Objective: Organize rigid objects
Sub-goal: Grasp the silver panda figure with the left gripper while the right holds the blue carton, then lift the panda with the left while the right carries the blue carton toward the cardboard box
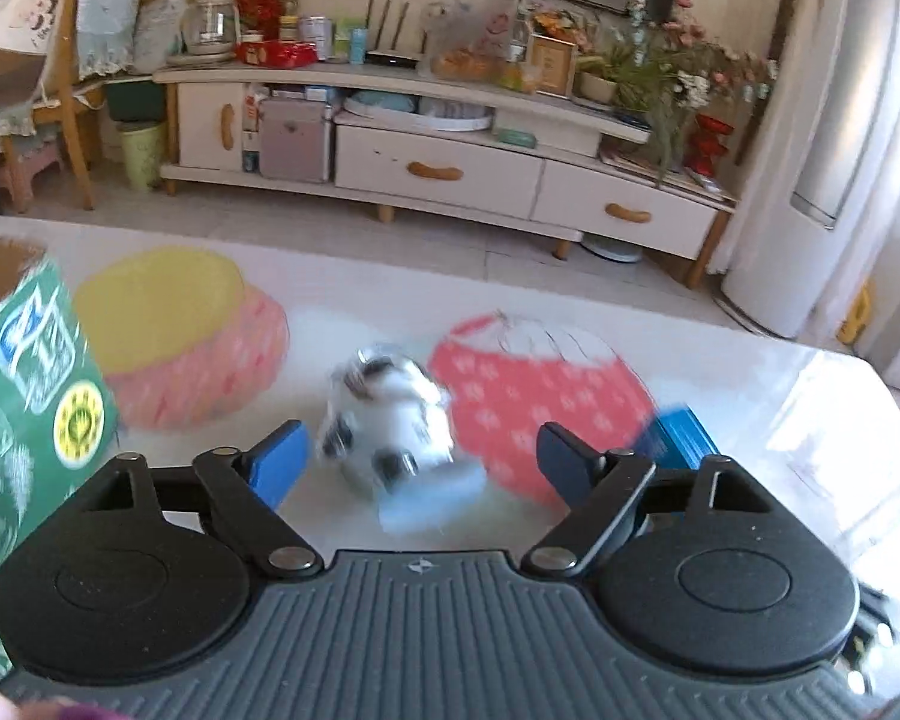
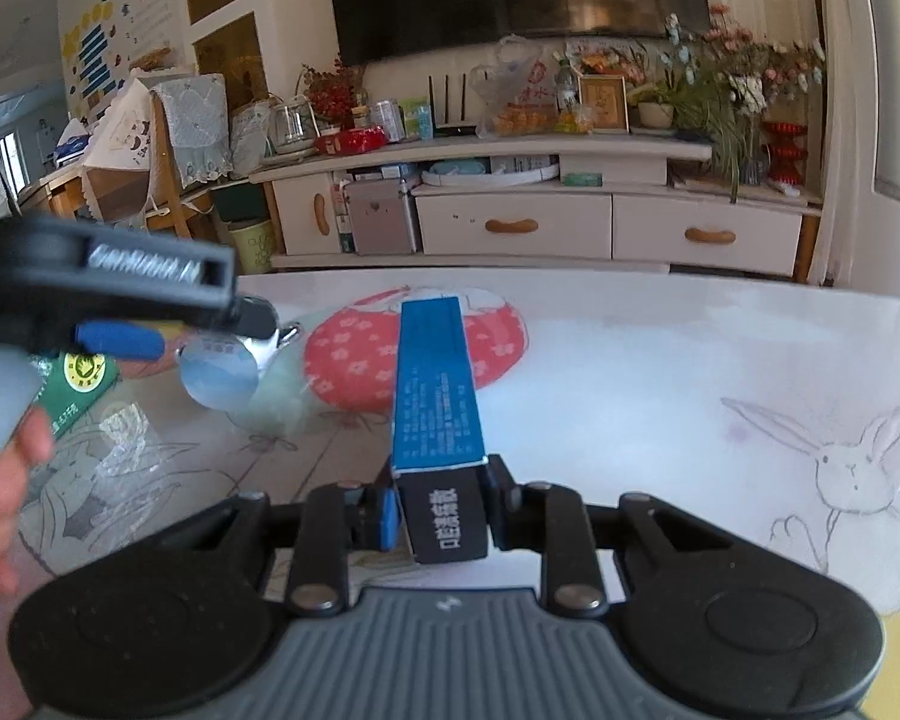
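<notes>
r gripper [image 2: 438, 516] jaws pinch blue box [image 2: 432, 384] at near end, box pointing out over table [image 2: 660, 372]. l gripper [image 1: 420, 462] jaws spread wide; blurred black-white object [image 1: 390, 414] lies between, untouched.

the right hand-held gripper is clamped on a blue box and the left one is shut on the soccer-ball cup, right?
Not quite. The right hand-held gripper is clamped on the blue box, but the left hand-held gripper is open: in the left wrist view its fingers stand wide apart, clear of the soccer-ball cup.

Chinese characters 口腔 on the blue box [image 2: 444, 516] end; other print too blurred
</notes>
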The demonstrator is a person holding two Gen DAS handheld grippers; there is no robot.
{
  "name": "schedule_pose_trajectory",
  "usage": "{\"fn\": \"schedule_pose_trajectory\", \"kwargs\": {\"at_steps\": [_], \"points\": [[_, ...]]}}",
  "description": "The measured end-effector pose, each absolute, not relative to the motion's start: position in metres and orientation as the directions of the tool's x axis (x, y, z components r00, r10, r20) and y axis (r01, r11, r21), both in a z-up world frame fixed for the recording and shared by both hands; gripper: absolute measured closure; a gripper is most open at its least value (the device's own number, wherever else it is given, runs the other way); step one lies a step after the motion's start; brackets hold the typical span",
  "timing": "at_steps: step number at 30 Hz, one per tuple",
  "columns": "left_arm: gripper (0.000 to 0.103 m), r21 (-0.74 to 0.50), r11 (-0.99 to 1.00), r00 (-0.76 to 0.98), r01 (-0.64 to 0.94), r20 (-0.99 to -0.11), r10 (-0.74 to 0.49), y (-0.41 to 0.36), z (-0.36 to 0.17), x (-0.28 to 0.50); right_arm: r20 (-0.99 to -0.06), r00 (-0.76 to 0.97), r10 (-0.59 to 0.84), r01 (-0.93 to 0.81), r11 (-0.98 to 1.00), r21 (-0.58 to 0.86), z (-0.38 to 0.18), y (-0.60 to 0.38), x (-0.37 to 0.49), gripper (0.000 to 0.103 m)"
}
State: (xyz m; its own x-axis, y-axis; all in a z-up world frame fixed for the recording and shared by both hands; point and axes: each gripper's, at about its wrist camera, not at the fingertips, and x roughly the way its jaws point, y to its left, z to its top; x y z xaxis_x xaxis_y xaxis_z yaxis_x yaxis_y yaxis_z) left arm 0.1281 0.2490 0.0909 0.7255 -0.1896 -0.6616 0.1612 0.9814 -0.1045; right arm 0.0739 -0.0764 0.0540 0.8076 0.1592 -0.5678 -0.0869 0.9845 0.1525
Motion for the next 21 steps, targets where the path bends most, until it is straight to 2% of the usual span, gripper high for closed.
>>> {"fn": "schedule_pose_trajectory", "kwargs": {"at_steps": [3,7,8,11,12,13,15,17,19,21], "points": [[0.000,-0.107,0.985,0.694,0.138,-0.698,-0.173,0.249,0.085,0.149,-0.569,0.805,0.170,-0.089,0.982,0.168,0.053,-0.077,0.073,0.073],[0.000,-0.067,0.991,0.676,0.116,-0.726,-0.128,0.251,0.073,0.165,-0.572,0.806,0.151,-0.092,0.987,0.131,0.053,-0.071,0.075,0.049],[0.000,-0.060,0.992,0.671,0.114,-0.731,-0.121,0.251,0.070,0.165,-0.571,0.808,0.147,-0.090,0.988,0.126,0.053,-0.069,0.075,0.047],[0.000,-0.072,0.991,0.663,0.116,-0.737,-0.131,0.255,0.064,0.167,-0.563,0.815,0.135,-0.083,0.990,0.117,0.054,-0.069,0.078,0.047],[0.003,-0.072,0.990,0.657,0.119,-0.742,-0.132,0.254,0.062,0.164,-0.563,0.817,0.129,-0.078,0.990,0.114,0.054,-0.068,0.079,0.047],[0.009,-0.054,0.991,0.662,0.126,-0.739,-0.125,0.252,0.061,0.164,-0.560,0.819,0.124,-0.074,0.991,0.111,0.054,-0.068,0.080,0.047],[0.016,-0.005,0.990,0.670,0.141,-0.735,-0.100,0.250,0.061,0.160,-0.548,0.829,0.109,-0.065,0.993,0.099,0.055,-0.067,0.079,0.049],[0.026,0.013,0.988,0.678,0.154,-0.728,-0.096,0.250,0.060,0.157,-0.544,0.833,0.101,-0.066,0.994,0.085,0.056,-0.065,0.079,0.068],[0.026,0.011,0.988,0.676,0.156,-0.731,-0.099,0.253,0.060,0.155,-0.543,0.834,0.101,-0.073,0.995,0.074,0.056,-0.063,0.079,0.076],[0.026,0.017,0.986,0.676,0.163,-0.730,-0.100,0.254,0.060,0.152,-0.538,0.837,0.099,-0.076,0.995,0.064,0.057,-0.062,0.078,0.078]]}}
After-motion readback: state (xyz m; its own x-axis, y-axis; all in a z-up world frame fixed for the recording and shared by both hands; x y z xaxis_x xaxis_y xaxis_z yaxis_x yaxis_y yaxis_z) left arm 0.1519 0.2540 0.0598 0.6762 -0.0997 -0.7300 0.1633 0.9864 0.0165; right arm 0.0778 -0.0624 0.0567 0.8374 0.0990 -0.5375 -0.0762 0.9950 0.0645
